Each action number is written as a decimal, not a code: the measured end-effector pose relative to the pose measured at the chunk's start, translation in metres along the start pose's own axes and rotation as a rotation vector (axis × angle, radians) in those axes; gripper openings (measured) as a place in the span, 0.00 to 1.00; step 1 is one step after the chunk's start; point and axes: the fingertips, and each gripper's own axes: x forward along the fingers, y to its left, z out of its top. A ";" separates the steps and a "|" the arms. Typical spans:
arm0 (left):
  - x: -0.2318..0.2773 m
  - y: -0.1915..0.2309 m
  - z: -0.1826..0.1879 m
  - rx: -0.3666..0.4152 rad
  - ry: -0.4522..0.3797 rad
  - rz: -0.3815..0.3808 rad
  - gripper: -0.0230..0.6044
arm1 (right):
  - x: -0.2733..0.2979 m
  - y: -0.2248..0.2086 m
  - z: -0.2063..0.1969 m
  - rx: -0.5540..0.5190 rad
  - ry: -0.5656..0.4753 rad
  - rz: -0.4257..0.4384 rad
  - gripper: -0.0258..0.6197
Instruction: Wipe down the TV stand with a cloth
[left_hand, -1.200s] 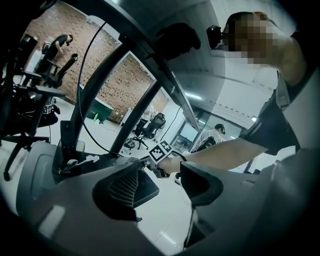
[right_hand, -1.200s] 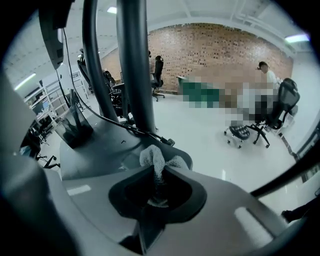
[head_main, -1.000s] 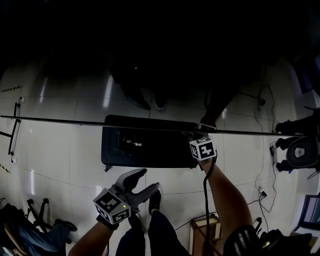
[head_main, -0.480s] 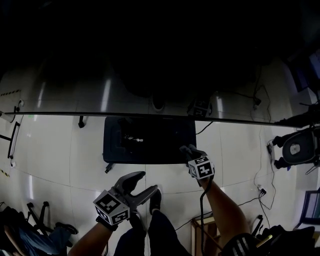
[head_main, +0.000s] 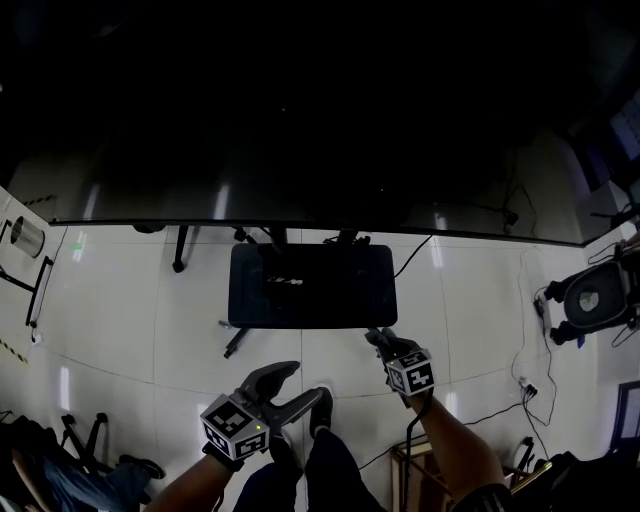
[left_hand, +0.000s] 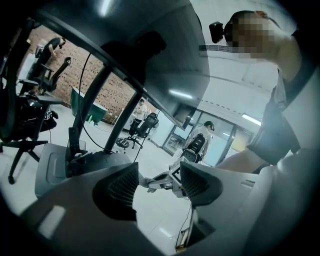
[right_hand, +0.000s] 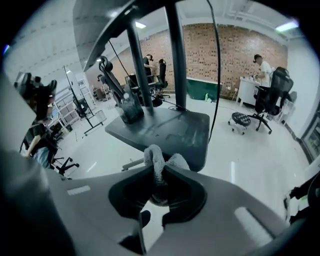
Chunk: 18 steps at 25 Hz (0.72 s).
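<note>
The right gripper (right_hand: 160, 174) is clenched on the cloth (right_hand: 172, 161), a pale bunched wad pinched btwn the jaws w/ a loop poking out past the tips. The left gripper (head_main: 306, 382) is released, jaws wide apart & nothing btwn them. In the left gripper view only floor and the other gripper show through the gap.

The TV stand (head_main: 310, 285) is a dark flat base plate on the white tiled floor (head_main: 120, 310). Its posts (right_hand: 175, 60) rise from the far side up to the TV (head_main: 300, 180), whose edge crosses the head view left to right. The plate's long axis runs left-right. It lies just far of the right gripper & mostly to its left. The tips sit by the plate's near right corner, close but apparently not touching in the head view. In the right gripper view the plate sits straight ahead of the cloth, so that gripper points at it.

The left gripper is nearer the person & left of the other one, well short of the plate's near edge. So the right one is closer by far, and it has the cloth.

Judgement: no wiping at this instant, since the cloth is off the surface. Next move prob. needs a short reach far & down to lay the wad on the near right corner, then strokes leftward along the long axis. Watch the posts & the cable (head_main: 410, 262) at the far right edge, where the cloth could snag.
</note>
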 end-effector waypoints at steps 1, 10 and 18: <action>-0.008 -0.007 0.004 0.009 -0.003 -0.002 0.49 | -0.017 0.012 0.006 -0.007 -0.033 0.014 0.11; -0.114 -0.105 0.041 0.080 -0.014 -0.022 0.49 | -0.209 0.135 0.072 -0.097 -0.304 0.064 0.11; -0.197 -0.165 0.052 0.105 -0.031 0.015 0.49 | -0.350 0.205 0.091 -0.037 -0.474 0.065 0.11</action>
